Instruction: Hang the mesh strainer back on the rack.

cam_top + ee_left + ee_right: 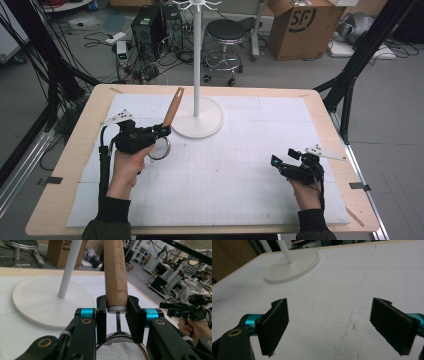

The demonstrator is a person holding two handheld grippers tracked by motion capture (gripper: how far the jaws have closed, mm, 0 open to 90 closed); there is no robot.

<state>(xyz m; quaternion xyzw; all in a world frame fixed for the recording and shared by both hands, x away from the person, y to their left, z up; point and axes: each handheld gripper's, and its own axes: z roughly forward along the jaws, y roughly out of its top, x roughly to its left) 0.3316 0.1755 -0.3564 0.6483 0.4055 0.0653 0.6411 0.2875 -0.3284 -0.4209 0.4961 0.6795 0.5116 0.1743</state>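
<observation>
While my left gripper (117,312) clamps the strainer's wooden handle (115,272) beside the white stand (196,75), lifted off the counter (240,165), I judge hanging comes next: raise it to a hook. My right gripper (329,327) gapes wide, idle.

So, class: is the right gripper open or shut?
Open. The right gripper's jaws stand wide apart, with bare white mat between them and nothing held.

Mesh strainer (161,148), wooden handle (115,272) tilted up, held above mat beside white stand base.
</observation>
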